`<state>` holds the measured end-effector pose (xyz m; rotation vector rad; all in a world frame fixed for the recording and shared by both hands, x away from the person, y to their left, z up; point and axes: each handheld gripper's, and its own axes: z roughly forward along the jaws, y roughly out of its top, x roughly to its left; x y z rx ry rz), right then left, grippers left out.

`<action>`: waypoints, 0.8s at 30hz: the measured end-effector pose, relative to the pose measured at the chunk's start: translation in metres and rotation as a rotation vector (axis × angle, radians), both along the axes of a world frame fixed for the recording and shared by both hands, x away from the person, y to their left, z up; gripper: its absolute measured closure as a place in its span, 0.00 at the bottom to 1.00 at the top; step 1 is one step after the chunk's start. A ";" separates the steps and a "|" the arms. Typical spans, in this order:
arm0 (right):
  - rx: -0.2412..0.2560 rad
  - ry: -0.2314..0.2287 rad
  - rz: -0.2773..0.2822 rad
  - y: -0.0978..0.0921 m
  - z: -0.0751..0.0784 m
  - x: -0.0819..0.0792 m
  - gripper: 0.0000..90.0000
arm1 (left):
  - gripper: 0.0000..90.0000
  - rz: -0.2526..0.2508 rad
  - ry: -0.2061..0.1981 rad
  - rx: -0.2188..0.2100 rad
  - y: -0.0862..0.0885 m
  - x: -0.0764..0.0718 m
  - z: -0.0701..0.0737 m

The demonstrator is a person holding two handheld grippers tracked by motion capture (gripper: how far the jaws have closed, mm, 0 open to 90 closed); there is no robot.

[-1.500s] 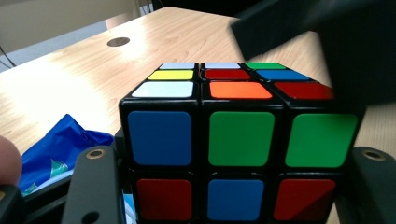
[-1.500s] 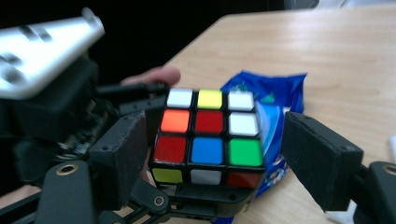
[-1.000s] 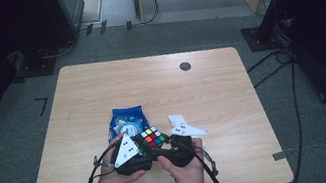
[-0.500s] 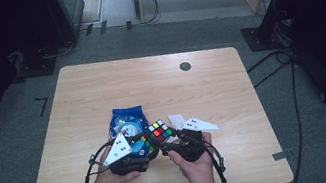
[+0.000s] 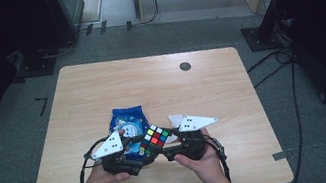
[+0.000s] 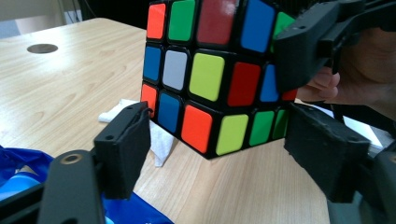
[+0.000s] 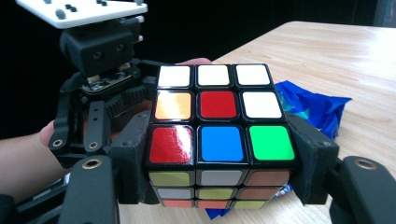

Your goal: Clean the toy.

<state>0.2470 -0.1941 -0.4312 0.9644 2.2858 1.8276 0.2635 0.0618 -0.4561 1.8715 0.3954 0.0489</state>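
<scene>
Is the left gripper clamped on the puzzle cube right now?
No, the left gripper has its jaws spread apart with gaps beside the cube, which the right gripper clamps.

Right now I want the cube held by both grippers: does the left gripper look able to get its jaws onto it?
Probably yes. The left gripper is open with the cube just ahead between its jaws; the right gripper grips other faces.

Light wooden table (image 5: 101, 97) with blue packet (image 5: 128, 119), perhaps a white tissue (image 6: 161, 135) beside it.
</scene>
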 end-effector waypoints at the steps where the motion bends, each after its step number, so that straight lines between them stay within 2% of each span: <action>1: 0.000 -0.006 0.006 0.000 0.000 0.000 0.38 | 0.22 -0.001 0.003 0.002 0.000 0.000 0.000; 8: -0.001 -0.057 -0.004 0.002 0.001 -0.002 0.38 | 0.20 0.000 0.021 0.015 -0.001 0.002 -0.002; 12: 0.000 -0.068 -0.059 0.003 0.003 -0.004 0.38 | 0.26 0.028 0.006 0.038 -0.006 0.000 -0.005; 14: -0.020 -0.065 -0.113 0.007 0.005 -0.008 0.38 | 0.28 0.067 -0.017 0.053 -0.010 -0.002 -0.006; 17: -0.062 -0.038 -0.262 0.018 0.007 -0.019 0.38 | 0.28 0.126 -0.084 0.072 -0.016 -0.007 -0.006; 19: -0.081 -0.021 -0.307 0.023 0.007 -0.022 0.38 | 0.28 0.164 -0.125 0.086 -0.019 -0.011 -0.005; 20: -0.084 -0.018 -0.312 0.025 0.007 -0.022 0.38 | 0.29 0.175 -0.144 0.091 -0.020 -0.012 -0.005; 22: -0.091 0.010 -0.341 0.027 0.007 -0.024 0.38 | 0.32 0.185 -0.165 0.089 -0.021 -0.015 -0.004; 24: -0.097 0.034 -0.396 0.028 0.006 -0.025 0.38 | 0.36 0.197 -0.188 0.094 -0.023 -0.017 -0.005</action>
